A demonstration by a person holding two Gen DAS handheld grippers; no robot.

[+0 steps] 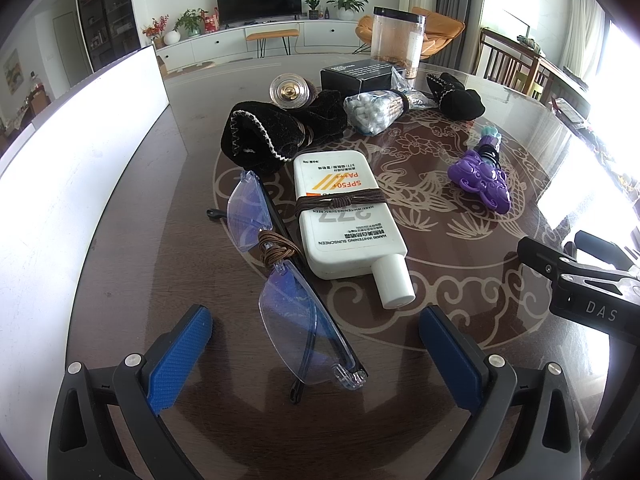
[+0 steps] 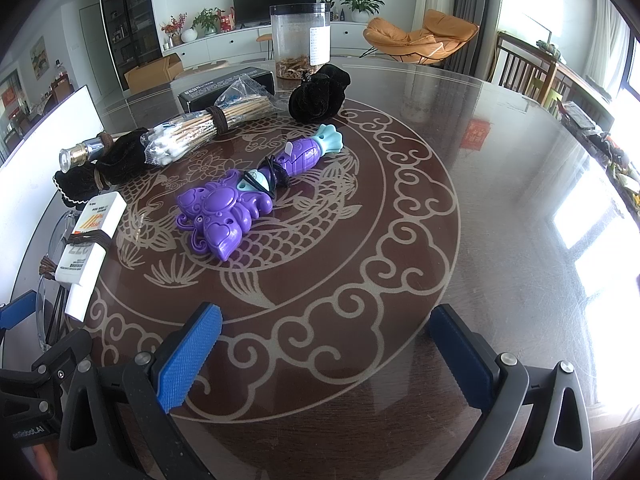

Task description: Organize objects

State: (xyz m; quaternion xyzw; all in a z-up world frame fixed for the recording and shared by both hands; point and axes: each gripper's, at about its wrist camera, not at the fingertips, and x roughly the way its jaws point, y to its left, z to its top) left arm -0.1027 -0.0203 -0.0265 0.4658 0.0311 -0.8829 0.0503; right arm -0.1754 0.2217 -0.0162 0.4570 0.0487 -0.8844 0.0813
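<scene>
My left gripper (image 1: 316,344) is open, with rimless glasses (image 1: 280,276) tied with brown cord lying between its blue pads. Beside them lies a white sunscreen bottle (image 1: 344,216), also cord-wrapped, seen too in the right wrist view (image 2: 90,236). My right gripper (image 2: 324,348) is open and empty above the patterned table, short of a purple and teal toy (image 2: 232,204), which also shows in the left wrist view (image 1: 480,176). A cotton swab bundle (image 2: 192,132) and black velvet pouches (image 1: 260,136) (image 2: 318,94) lie farther back.
A white box wall (image 1: 72,184) stands along the left. A black box (image 1: 360,76), a clear plastic jar (image 2: 301,38) and a small glass bottle (image 2: 80,154) sit at the back. The right gripper's body (image 1: 584,292) shows at the left view's right edge.
</scene>
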